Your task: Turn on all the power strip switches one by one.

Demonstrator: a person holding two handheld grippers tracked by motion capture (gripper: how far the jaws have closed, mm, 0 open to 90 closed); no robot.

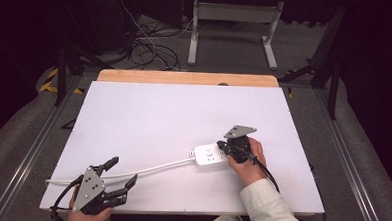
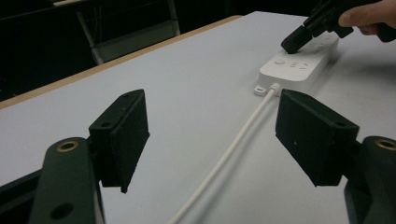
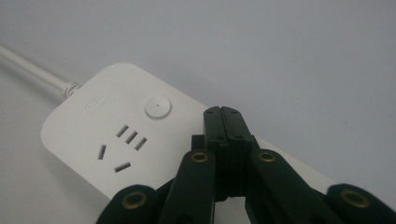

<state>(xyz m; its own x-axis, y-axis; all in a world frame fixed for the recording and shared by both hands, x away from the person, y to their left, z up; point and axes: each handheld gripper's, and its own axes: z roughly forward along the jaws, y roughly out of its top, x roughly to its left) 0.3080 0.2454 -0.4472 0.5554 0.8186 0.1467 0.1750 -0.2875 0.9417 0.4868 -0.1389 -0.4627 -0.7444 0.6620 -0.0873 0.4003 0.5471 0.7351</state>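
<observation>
A white power strip lies flat on the white table, right of centre. Its white cable runs left toward the table's front left corner. My right gripper is shut with nothing between its jaws, its tips over the strip. In the right gripper view the closed tips sit just right of the strip's round button, beside a socket. My left gripper is open near the front left edge. In the left gripper view the cable passes between its spread jaws, untouched.
A wooden strip borders the table's far edge. Beyond it stand a metal table frame and loose cables on the floor. A light sleeve comes in at the bottom right.
</observation>
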